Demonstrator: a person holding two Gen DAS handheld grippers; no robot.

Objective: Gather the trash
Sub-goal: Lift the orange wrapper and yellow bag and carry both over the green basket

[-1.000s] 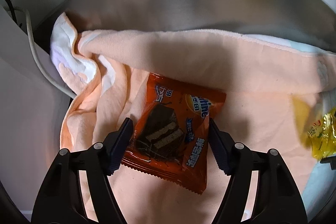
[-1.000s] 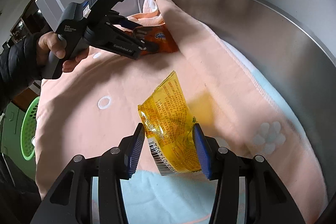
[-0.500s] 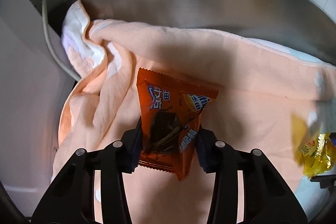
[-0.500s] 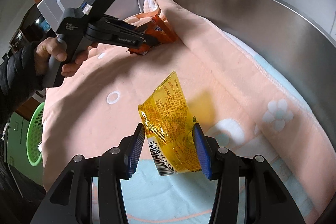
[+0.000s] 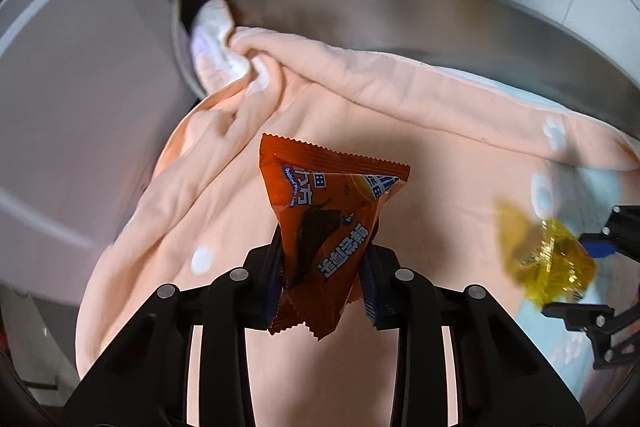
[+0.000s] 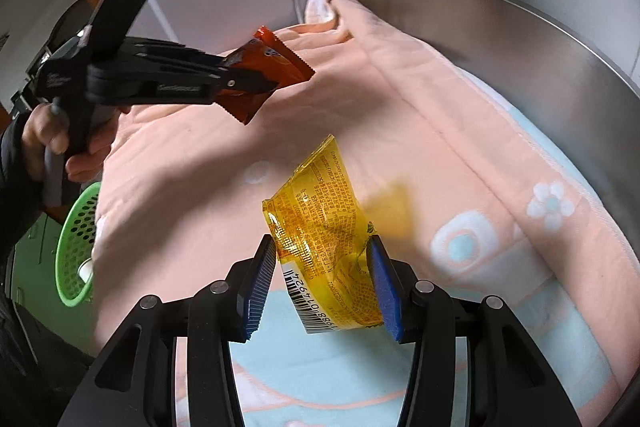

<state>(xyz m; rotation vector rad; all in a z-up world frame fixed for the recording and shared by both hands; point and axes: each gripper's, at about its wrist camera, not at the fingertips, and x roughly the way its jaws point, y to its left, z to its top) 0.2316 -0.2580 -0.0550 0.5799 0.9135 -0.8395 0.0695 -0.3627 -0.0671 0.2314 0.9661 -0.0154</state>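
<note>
At far left a green basket point(image 6: 76, 247) shows past the edge of the peach towel point(image 6: 192, 187). Next, the left gripper point(image 5: 324, 279), its jaws just closed, pinches the crumpled orange wrapper point(image 5: 328, 227) clear above the towel. To the right, the right gripper point(image 6: 324, 283) is clamped narrowly on the yellow wrapper point(image 6: 320, 227), lifted off the cloth.

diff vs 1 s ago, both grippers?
The left gripper has just been closing: its jaws now pinch the orange snack wrapper, lifted off the peach towel. The right gripper stays clamped on the yellow plastic wrapper, as before.
</note>
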